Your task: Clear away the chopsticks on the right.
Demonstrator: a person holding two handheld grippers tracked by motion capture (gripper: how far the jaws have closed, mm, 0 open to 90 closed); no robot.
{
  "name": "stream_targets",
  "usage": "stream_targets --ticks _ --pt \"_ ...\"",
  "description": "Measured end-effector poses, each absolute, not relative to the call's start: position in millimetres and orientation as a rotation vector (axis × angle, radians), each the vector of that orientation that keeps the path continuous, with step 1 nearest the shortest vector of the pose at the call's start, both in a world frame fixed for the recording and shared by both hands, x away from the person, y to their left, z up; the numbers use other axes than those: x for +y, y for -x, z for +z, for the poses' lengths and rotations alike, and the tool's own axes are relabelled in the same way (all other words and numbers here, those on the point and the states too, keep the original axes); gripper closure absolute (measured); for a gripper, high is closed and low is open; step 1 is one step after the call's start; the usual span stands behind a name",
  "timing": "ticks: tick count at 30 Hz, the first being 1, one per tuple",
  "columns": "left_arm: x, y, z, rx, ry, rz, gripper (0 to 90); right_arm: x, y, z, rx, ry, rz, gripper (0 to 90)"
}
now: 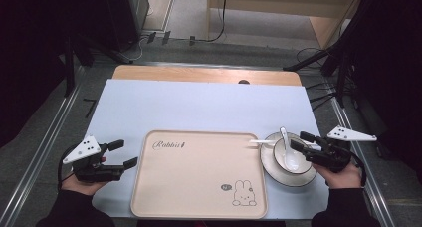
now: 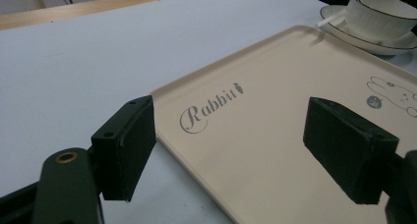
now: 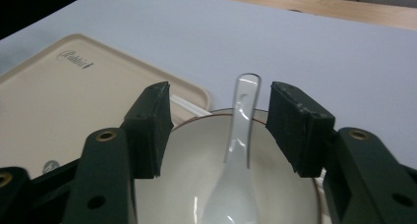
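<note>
A beige tray (image 1: 199, 172) printed with "Rabbit" and a rabbit drawing lies at the table's front centre. Right of it a white bowl (image 1: 293, 153) sits on a white plate (image 1: 286, 174), with a white spoon (image 1: 287, 147) resting in the bowl. My right gripper (image 1: 301, 141) is open, its jaws standing either side of the spoon's handle (image 3: 244, 111) above the bowl (image 3: 187, 184) without touching it. My left gripper (image 1: 124, 154) is open just left of the tray, its jaws straddling the tray's left edge (image 2: 177, 121). A white stick (image 1: 261, 142) lies on the plate's left rim.
A pale blue sheet (image 1: 199, 105) covers the table, with a wooden strip (image 1: 204, 74) bare at the back. Dark stands and cables stand on the floor beyond both sides. The bowl (image 2: 381, 15) and plate appear far off in the left gripper view.
</note>
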State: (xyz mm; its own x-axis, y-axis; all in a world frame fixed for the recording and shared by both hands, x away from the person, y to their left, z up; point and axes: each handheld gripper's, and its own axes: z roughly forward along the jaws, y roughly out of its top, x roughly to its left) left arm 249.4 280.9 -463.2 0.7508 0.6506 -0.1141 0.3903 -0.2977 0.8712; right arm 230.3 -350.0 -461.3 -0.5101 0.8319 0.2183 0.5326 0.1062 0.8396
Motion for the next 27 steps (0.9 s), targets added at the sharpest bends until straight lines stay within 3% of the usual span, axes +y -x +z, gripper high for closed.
stream_targets --ticks 5,7,8,9,15,27 --pt "281 -250 -463 0.795 -1.932 0.324 20.8 -365 -235 -464 2.030 -1.390 1.326 53.9" --pt "281 -250 -463 0.794 -1.929 0.323 21.0 -372 -238 -467 2.027 -1.405 1.311 60.6" --pt "281 -249 -463 0.794 -1.929 0.324 21.1 -376 -241 -470 2.029 -1.424 1.297 68.7" --pt "281 -249 -463 0.794 -1.928 0.325 21.1 -376 -241 -470 2.029 -1.424 1.297 68.7" --pt "280 -250 -463 0.796 -1.928 0.327 21.4 -390 -250 -479 2.073 -1.456 1.252 90.0" --pt "279 -250 -463 0.790 -1.935 0.328 21.7 -395 -279 -507 2.190 -1.526 1.145 90.0"
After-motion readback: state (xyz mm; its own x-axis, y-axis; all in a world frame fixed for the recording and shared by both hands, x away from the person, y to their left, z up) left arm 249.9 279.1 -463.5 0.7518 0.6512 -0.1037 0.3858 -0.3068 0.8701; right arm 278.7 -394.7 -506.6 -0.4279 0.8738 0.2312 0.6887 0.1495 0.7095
